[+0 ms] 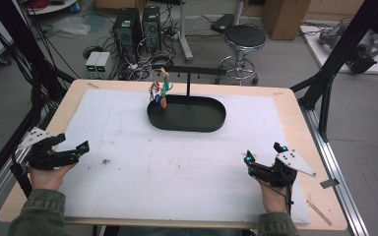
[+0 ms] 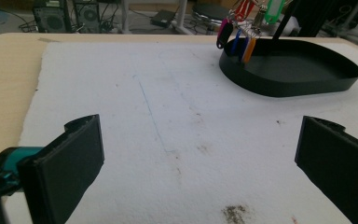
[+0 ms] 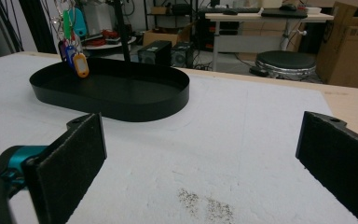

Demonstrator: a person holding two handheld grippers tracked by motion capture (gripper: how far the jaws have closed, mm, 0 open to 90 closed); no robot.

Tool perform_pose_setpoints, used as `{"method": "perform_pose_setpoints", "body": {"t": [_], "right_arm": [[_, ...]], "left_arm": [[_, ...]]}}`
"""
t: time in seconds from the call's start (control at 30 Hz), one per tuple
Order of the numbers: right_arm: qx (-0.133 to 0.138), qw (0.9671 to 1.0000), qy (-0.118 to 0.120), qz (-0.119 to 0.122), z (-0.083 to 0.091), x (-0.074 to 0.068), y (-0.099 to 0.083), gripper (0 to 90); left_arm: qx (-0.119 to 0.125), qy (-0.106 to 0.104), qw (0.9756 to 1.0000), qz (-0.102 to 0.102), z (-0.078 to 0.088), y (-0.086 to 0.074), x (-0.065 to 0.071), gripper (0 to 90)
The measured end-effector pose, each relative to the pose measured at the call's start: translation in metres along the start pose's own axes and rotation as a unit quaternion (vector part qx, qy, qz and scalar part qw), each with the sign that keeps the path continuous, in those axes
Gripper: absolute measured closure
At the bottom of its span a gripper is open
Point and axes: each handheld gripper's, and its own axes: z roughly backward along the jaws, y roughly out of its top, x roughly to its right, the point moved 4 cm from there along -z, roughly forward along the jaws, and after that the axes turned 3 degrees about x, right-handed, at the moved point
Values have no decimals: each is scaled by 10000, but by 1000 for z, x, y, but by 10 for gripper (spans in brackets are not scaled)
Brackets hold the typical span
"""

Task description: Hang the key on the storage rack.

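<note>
Well apart, tray [image 1: 187, 120], both tongs [image 1: 74, 150] agape

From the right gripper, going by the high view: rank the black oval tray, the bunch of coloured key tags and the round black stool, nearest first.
From the right gripper:
1. Black oval tray, up and to its left on the white mat.
2. Bunch of coloured key tags, hanging over the tray's far-left end.
3. Round black stool, on the floor beyond the table.

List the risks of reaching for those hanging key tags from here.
The key tags hang bunched together at one end of the stand's bar, so grabbing one could snag the others. They dangle over the black tray, whose rim could catch a low approach. Both the left gripper and right gripper start far off, open.
</note>
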Motion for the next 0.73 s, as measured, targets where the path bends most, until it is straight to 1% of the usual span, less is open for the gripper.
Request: {"method": "perform_pose_setpoints", "body": {"t": [0.2,0.33,0.43,0.5,0.7,0.73], "right_arm": [[6,10000,-3,10,0,0,0,6],[-3,10000,4,-1,0,0,0,6],[-1,10000,8,23,-1,0,0,6],[10,10000,6,39,-1,0,0,5],[12,10000,5,45,-1,1,-1,5],[-21,10000,18,-12,-1,-1,-1,5]], "left_arm": [[11,92,10000,-5,-2,-12,1,16],[24,201,9998,-2,-3,-17,0,17],[17,224,9997,11,-2,-19,-1,17],[64,295,9995,10,-1,-19,-1,16],[118,296,9995,4,2,-20,0,17],[123,292,9995,5,2,-20,0,17]]}}
